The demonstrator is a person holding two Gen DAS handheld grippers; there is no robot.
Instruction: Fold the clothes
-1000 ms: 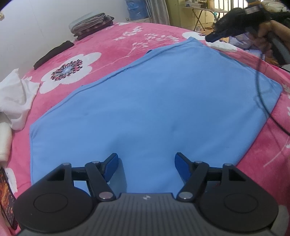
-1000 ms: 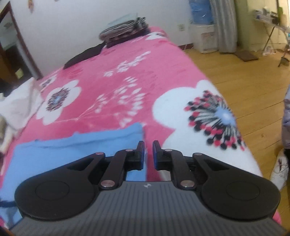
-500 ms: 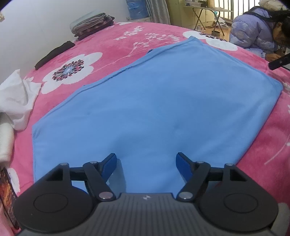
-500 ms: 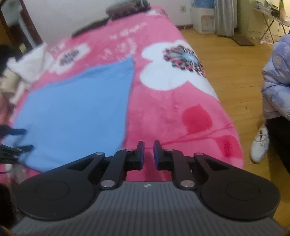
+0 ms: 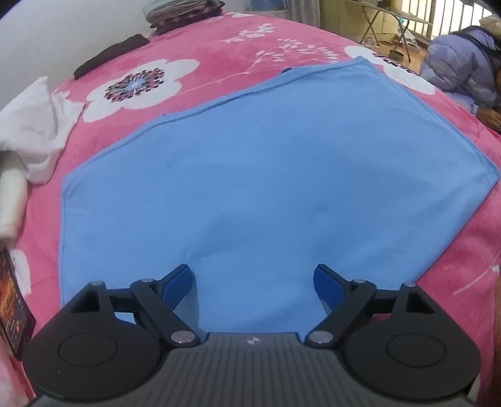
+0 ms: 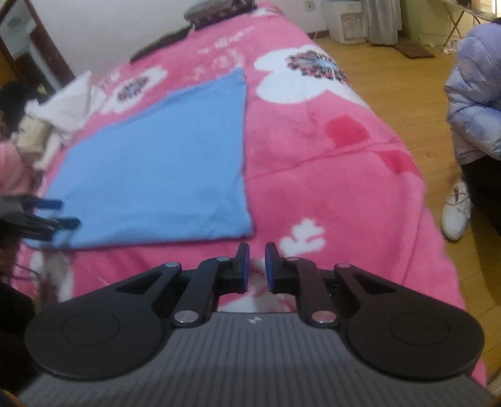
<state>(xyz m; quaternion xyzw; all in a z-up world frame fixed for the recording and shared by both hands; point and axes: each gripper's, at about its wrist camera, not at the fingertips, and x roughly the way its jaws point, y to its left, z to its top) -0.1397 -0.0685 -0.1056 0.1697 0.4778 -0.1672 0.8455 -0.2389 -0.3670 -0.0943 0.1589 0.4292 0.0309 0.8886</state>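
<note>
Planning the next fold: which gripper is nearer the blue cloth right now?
Left. The left gripper is open directly over the blue cloth at its near edge. The right gripper, nearly closed and empty, sits off the cloth over the pink blanket.

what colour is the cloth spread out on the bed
Plain light blue cloth, with no pattern. It shows best in the left wrist view.

White wall point(image 6: 125, 28), wooden floor point(image 6: 391, 78) (sunlit)
</note>
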